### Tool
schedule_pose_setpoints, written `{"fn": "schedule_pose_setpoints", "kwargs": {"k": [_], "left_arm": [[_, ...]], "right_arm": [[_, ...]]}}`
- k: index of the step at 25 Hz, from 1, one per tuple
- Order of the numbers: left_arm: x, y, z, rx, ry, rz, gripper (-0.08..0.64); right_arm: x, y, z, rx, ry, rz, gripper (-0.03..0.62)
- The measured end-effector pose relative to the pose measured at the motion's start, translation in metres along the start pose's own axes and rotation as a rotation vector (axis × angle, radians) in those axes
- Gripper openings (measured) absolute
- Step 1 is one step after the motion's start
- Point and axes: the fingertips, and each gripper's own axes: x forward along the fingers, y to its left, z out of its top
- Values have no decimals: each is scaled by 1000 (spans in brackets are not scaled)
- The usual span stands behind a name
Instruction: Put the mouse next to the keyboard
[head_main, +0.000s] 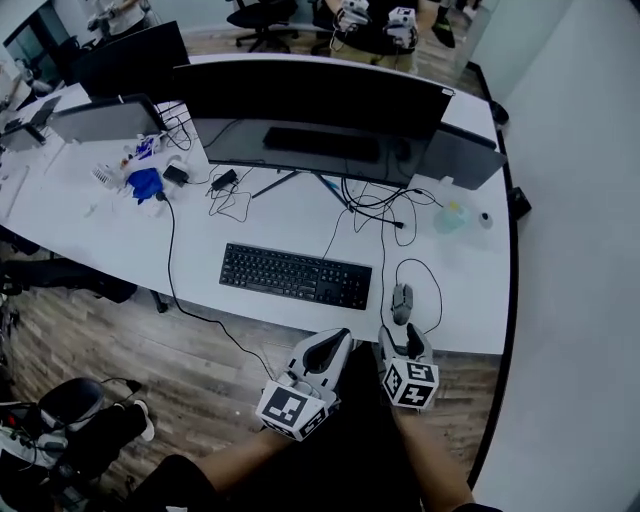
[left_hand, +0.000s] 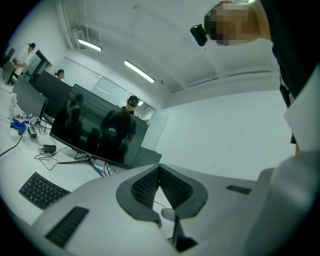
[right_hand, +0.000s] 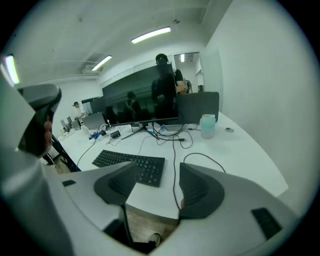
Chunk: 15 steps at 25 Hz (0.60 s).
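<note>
A black keyboard (head_main: 295, 276) lies on the white desk (head_main: 90, 225). The grey corded mouse (head_main: 401, 300) rests just right of it, close to the desk's front edge. My right gripper (head_main: 403, 342) hovers at that edge just short of the mouse, jaws open and empty. In the right gripper view the gripper (right_hand: 157, 181) frames the keyboard (right_hand: 132, 165) and the mouse cable (right_hand: 175, 165); the mouse itself is hidden behind the right jaw. My left gripper (head_main: 333, 342) hangs over the floor before the desk, shut on nothing, and its pads (left_hand: 150, 185) meet at the tips.
A wide curved monitor (head_main: 310, 100) stands behind the keyboard with loose cables (head_main: 375, 205) under it. At the right sit a clear bottle (head_main: 450, 217) and a small cap (head_main: 485, 218). Blue items (head_main: 145, 183) and a second screen (head_main: 105, 120) occupy the left. Wooden floor (head_main: 200, 370) lies below.
</note>
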Motion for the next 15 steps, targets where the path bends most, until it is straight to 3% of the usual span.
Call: {"fn": "schedule_pose_setpoints", "kwargs": {"k": [2,4,10,15], "left_arm": [[-6,-7,1,-4,9,-29,5],[-11,-13,-1,-4,19,-44,5],[-26,-23,-3,17,14,-5,5],[-36,-59,-4,49,-11,3,5]], "right_arm": [[-23,16,9,-8,-34,24,253],[-44,27,15,-14,-58,39,253],[-91,46,36,-1,-171,99,202],[-133,46,55,-28,-292,118,110]]}}
